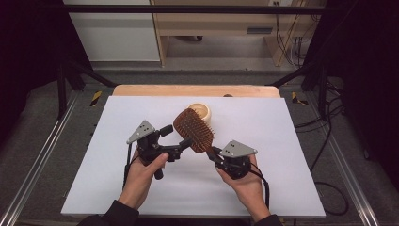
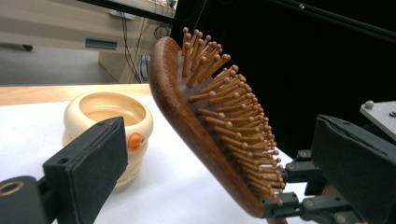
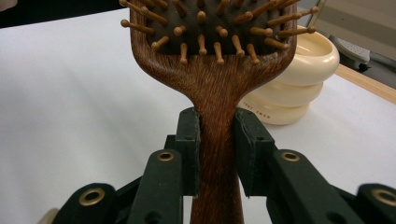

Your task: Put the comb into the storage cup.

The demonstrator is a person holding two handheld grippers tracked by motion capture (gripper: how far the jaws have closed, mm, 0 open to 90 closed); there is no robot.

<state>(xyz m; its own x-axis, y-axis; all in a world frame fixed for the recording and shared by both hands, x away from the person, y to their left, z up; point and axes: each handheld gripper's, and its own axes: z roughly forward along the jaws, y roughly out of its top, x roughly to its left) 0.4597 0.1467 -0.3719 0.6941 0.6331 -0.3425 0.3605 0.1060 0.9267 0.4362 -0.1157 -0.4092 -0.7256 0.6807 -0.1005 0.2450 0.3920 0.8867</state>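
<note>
A brown wooden paddle hairbrush [image 1: 193, 129] with wooden pins is held above the white table, head tilted up and away. My right gripper [image 1: 212, 153] is shut on its handle; in the right gripper view both pads [image 3: 191, 140] press the sides of the handle [image 3: 217, 130]. My left gripper [image 1: 176, 137] is open at the left of the brush head. In the left gripper view its jaws stand wide apart with the brush [image 2: 205, 126] between them, touching neither. A cream ringed pot [image 1: 201, 111] stands on the table just behind the brush.
A white sheet [image 1: 282, 155] covers the table, with a wooden edge [image 1: 141, 90] along the far side. Metal frame rails [image 1: 42, 155] run along both sides, and cables [image 1: 324, 136] lie on the floor at the right.
</note>
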